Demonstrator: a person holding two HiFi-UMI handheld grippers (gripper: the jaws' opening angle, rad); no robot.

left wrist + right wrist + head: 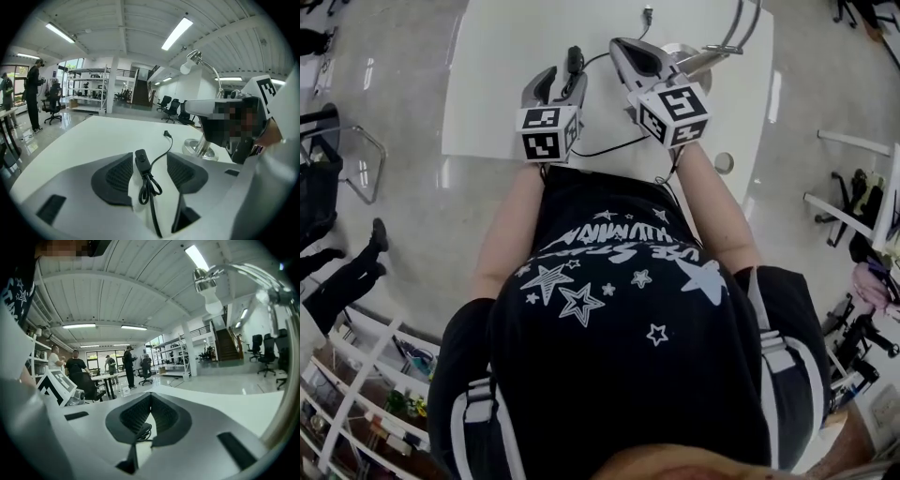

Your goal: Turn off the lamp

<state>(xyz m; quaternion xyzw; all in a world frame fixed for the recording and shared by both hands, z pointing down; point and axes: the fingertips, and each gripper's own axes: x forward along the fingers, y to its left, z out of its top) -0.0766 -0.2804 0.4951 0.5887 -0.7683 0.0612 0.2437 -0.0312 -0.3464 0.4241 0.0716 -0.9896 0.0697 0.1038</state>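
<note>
A white surface [506, 84] fills the space ahead of the person, whose black star-printed shirt [619, 309] takes up the lower head view. On the surface's right part stands a gooseneck desk lamp [191, 63]. Its round chrome base [197, 149] rests flat on the surface and its neck arches up to a small white head. The left gripper [149, 159] reaches over the near part of the surface with its jaws wide apart, and neither pad presses on anything. The right gripper [150, 397] is just beside it on the lamp's side, close to the base, with its jaw tips brought together on nothing. A black cord [161, 154] lies on the surface, looped in a small coil under the left gripper. The cord's inline switch [142, 161] lies between the left gripper's open jaws, nearer the left pad. From there the cord curves away to a small free plug end [166, 134], which lies apart from the lamp base. A small ring-shaped object [724, 162] sits near the surface's right front edge.
</note>
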